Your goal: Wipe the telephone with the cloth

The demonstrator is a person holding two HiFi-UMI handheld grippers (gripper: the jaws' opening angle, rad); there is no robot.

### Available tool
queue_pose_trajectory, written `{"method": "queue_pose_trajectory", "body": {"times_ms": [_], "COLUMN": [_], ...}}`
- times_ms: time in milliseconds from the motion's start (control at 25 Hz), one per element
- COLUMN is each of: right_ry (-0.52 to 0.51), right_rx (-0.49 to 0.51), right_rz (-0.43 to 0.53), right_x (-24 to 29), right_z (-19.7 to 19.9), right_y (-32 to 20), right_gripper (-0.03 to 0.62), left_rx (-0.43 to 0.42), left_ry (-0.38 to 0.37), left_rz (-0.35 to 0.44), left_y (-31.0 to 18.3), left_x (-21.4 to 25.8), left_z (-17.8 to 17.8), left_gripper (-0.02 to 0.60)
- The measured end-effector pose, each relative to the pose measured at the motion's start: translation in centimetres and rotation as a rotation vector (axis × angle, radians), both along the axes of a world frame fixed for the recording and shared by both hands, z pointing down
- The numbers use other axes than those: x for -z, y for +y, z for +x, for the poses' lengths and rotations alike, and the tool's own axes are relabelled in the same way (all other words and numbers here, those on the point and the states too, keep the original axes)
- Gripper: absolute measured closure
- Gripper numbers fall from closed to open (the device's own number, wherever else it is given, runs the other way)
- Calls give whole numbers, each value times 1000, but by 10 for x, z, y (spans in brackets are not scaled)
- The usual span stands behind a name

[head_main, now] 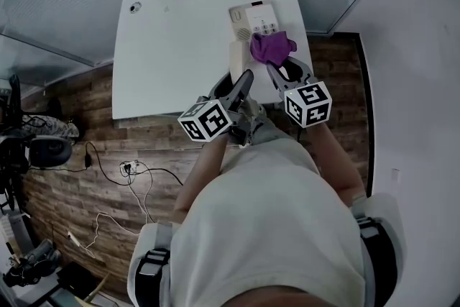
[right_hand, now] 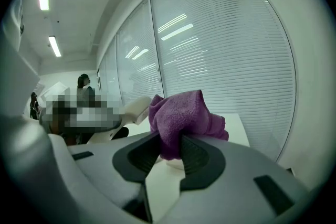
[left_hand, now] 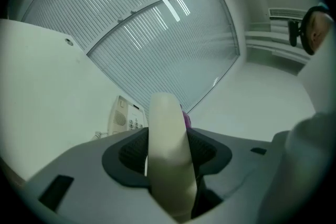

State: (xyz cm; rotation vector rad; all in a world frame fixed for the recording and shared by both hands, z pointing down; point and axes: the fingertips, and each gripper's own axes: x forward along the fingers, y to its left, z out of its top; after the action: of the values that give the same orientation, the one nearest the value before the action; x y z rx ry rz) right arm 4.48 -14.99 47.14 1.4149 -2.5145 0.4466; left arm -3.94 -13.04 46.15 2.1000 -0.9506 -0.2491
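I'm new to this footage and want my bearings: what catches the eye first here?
The purple cloth, bunched in the right gripper at the telephone near the far right corner of the white table, stands out most. Next comes the cream handset, clamped in the left gripper beside the telephone.

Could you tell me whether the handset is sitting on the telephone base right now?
No, the left gripper grips the handset between its fingers, clear of the telephone base on the table beyond.

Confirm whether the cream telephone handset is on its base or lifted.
Lifted: the left hand-held gripper clamps the cream plastic handset, clear of the cream telephone base.
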Motion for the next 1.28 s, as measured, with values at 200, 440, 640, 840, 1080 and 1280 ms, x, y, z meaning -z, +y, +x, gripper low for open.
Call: {"method": "queue_pose_trajectory", "body": {"times_ms": [200,440,640,840,1080,1280], "right_ry": [-7,-13,-17,-21,-29,-38], "right_rx": [39,89,131,163,194,223], "right_rz": [19,61,90,92,94,92], "right_x": [4,15,20,19,19,17], "right_z": [-13,-30,-41,-49,-60,-68], "right_y": [15,30,39,44,50,56], "right_gripper": [479,479,479,479,479,479], "left_rx": [-36,-54,-55,-53,-44,-32], "left_ry": [72,106,132,153,171,186], "left_rz": [31,49,51,39,31,30], "left_y": [17,28,32,33,34,32], "left_x": [8,14,17,16,15,16], "left_z": [-2,-6,-9,-13,-19,-24], "left_gripper": [353,353,353,353,353,353]}}
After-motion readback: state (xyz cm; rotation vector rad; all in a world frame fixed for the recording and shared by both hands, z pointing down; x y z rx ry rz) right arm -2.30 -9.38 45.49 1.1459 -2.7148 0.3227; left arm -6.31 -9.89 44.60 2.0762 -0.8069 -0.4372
